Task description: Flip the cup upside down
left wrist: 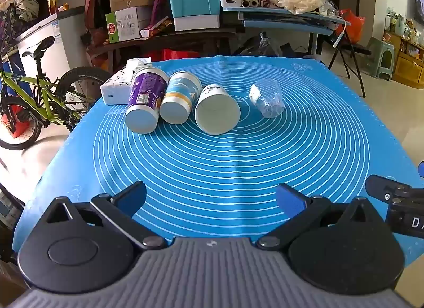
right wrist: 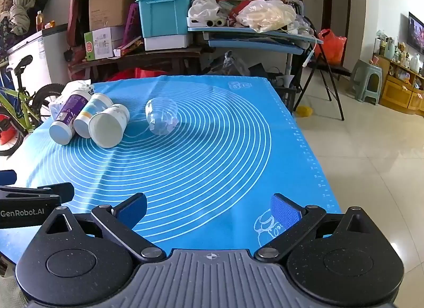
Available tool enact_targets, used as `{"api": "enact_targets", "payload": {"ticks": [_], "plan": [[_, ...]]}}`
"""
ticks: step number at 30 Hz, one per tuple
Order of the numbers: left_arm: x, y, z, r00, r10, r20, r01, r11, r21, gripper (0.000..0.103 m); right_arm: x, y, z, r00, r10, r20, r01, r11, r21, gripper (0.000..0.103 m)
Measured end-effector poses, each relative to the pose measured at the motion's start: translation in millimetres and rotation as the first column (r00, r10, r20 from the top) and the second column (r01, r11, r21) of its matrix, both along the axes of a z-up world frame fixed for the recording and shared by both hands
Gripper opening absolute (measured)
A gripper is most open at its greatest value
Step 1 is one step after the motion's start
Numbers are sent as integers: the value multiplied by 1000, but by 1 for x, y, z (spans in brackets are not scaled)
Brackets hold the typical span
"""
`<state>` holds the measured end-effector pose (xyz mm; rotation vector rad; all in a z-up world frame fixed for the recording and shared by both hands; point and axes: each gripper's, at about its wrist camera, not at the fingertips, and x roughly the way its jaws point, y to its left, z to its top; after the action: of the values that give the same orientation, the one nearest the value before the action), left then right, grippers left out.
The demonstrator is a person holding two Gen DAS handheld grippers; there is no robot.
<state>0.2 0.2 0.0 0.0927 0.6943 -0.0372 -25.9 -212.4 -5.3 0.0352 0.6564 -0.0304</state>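
Pale glossy floor tiles right, cluttered shelf against the white wall, green bicycle parked left.

Mat: blue silicone table mat, printed with thin white concentric rings.
Cup 1: tall paper cup with purple printed wall, white base.
Cup 2: paper cup with pale blue and white wall, one yellow band, white base.
Cup 3: white paper cup, dark print at the rim end.
Cup 4: clear plastic cup, colourless.
Tissue pack: white soft tissue pack, small dark speckles.
Gripper pads: dark blue pads on black fingers.
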Motion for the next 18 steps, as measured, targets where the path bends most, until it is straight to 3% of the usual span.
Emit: {"api": "enact_targets", "payload": {"ticks": [18], "plan": [[-1, 0, -4, 1000, -10, 5, 10, 1000, 6, 102, 1, 4, -3, 1000, 6, 3, -6, 1000, -6, 101]]}}
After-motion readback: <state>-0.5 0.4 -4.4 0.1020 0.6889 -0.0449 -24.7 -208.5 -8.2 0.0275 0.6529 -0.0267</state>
